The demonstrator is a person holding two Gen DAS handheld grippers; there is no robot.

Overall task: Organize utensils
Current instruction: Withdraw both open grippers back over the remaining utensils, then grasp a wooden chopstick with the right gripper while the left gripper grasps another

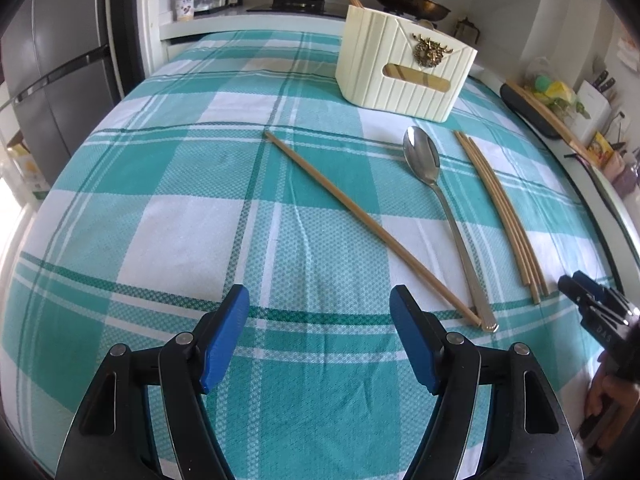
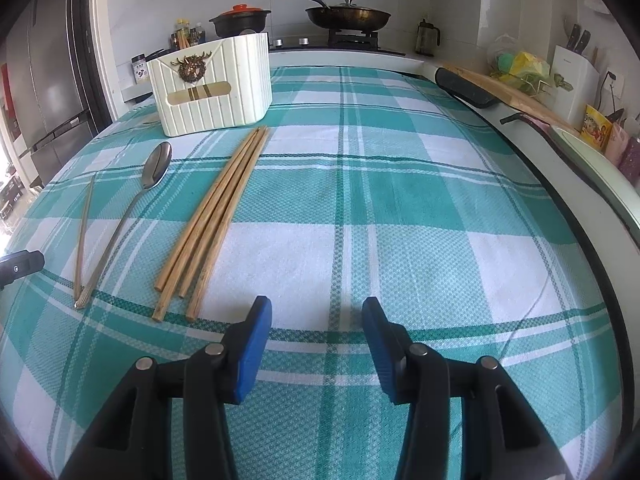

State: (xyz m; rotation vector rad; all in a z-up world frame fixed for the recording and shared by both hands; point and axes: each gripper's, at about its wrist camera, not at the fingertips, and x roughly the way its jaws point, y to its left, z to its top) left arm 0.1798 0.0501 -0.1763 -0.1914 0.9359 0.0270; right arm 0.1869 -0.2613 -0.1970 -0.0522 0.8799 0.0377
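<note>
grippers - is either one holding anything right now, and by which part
Nothing is held. The left gripper and right gripper are both open above the cloth; the spoon and chopsticks lie untouched.

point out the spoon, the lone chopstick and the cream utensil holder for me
spoon (image 1: pixel 422 156): left wrist view, on the bowl.
lone chopstick (image 1: pixel 360 216): left wrist view, mid-shaft.
utensil holder (image 2: pixel 236 64): right wrist view, on the ribbed front wall.

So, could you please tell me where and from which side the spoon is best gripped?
Grip the spoon mid-handle, jaws straddling it from above. It lies flat, so only the handle's narrow sides offer purchase. Avoid the handle end, where the single chopstick meets it. The left gripper, open, seems nearest.
</note>
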